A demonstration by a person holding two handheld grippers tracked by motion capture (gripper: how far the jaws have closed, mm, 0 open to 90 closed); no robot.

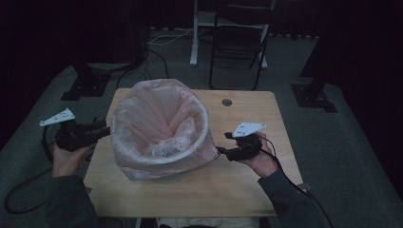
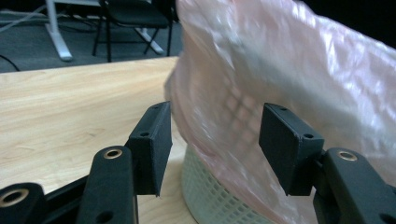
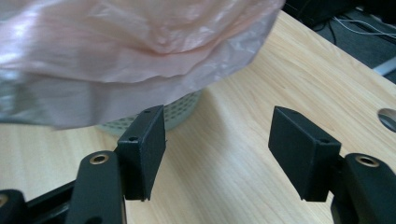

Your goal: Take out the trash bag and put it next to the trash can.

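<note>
The pink liner bag (image 1: 159, 126), draped over a white mesh bin (image 3: 184, 109) mid-desk (image 1: 247, 185), hangs loose at its skirt. My left tool (image 2: 215, 140) and right tool (image 3: 217, 140) flank it, jaws apart, gripping nothing. I judge both should pinch the overhang evenly and tug downward together.

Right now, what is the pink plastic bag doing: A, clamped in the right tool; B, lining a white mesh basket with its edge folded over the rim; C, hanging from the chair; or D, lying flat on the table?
B: the pink bag drapes over the rim of the white mesh basket, which stands on the table.
</note>
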